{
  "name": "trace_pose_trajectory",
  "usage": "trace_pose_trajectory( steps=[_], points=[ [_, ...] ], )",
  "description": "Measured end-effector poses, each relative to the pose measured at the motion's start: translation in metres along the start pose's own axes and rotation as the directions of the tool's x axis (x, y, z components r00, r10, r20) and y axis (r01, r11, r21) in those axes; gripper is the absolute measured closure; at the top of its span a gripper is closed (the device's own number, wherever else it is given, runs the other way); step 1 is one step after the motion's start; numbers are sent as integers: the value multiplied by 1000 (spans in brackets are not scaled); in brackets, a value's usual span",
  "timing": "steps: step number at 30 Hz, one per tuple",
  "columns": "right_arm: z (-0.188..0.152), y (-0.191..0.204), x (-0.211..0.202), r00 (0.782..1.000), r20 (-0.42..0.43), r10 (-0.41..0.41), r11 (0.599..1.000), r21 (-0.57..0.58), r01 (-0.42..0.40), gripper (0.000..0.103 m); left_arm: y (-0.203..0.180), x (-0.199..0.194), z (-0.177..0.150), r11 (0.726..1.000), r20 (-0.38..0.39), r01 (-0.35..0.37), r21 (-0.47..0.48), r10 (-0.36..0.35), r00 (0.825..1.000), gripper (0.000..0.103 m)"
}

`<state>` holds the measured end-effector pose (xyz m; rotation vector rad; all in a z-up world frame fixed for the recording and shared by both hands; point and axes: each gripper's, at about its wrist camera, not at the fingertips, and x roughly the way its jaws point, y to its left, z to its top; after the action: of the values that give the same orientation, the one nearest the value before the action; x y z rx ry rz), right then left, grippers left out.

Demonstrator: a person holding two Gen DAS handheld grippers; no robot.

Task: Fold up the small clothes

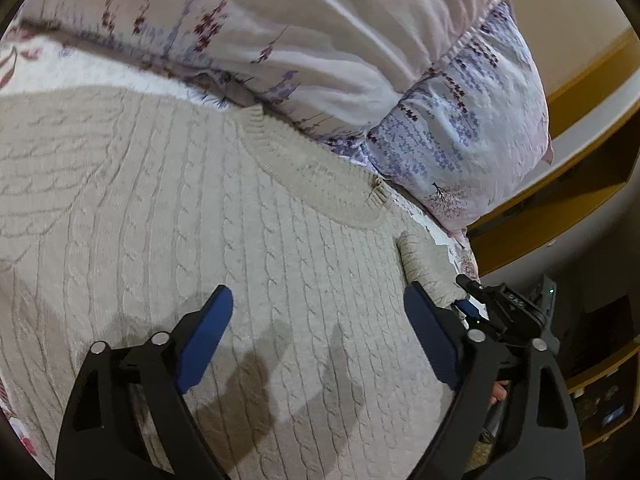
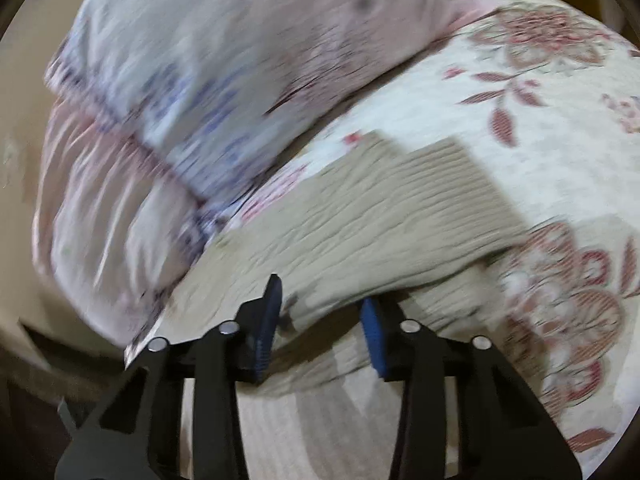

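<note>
We had the beige cable-knit sweater (image 1: 192, 208) on the floral bedspread (image 2: 532, 128) with one side apparently folded in, more folds to come, our left gripper (image 1: 318, 338) wide over it, right gripper (image 2: 320, 322) part-open, seemingly clamping nothing.

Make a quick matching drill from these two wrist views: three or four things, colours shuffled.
Things:
1. sweater
2. pillow
3. bedspread
4. left gripper fingers

Colours:
A. cream with red flowers
B. blue pads on black
C. beige cable knit
D. pale pink with purple print

Pairs: 1-C, 2-D, 3-A, 4-B
</note>
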<state>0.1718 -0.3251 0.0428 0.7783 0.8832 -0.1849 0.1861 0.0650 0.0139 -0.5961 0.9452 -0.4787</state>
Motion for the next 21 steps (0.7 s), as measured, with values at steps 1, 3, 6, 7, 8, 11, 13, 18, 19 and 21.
trace_pose_trajectory(
  steps=[1,3,6,7,8,11,13,18,19,21],
  points=[
    [0,4,-1,999,17,-32,999,-28,32,81,2,0,0,1000,-2,3,-8,-3,1000,18],
    [0,21,-3,993,71,-93,988,-117,100,88,9,0,1,999,-6,18,-32,-18,1000,21],
    [-14,74,-15,982,177,-73,942,-311,126,93,16,-2,3,997,-4,38,-66,-39,999,22],
    [-20,88,-18,981,187,-44,925,-364,110,93,18,-3,4,996,-3,49,-76,-49,999,22],
    [-29,107,-18,983,184,-1,896,-437,82,93,20,-4,4,994,-2,60,-89,-60,998,22],
    [-83,163,-5,995,-11,100,709,-701,-79,86,26,-5,5,989,4,82,-124,-82,997,22],
    [-123,182,13,986,-143,81,590,-791,-163,84,29,-4,5,986,-1,85,-143,-86,996,22],
    [-140,164,25,962,-268,56,627,-740,-242,61,29,-3,4,985,-3,87,-151,-89,996,24],
    [-134,155,25,957,-285,60,668,-701,-251,56,29,-3,4,984,-2,88,-155,-89,996,25],
    [-115,131,22,946,-312,83,762,-592,-262,51,31,-3,5,980,-1,92,-176,-94,996,30]
  ],
)
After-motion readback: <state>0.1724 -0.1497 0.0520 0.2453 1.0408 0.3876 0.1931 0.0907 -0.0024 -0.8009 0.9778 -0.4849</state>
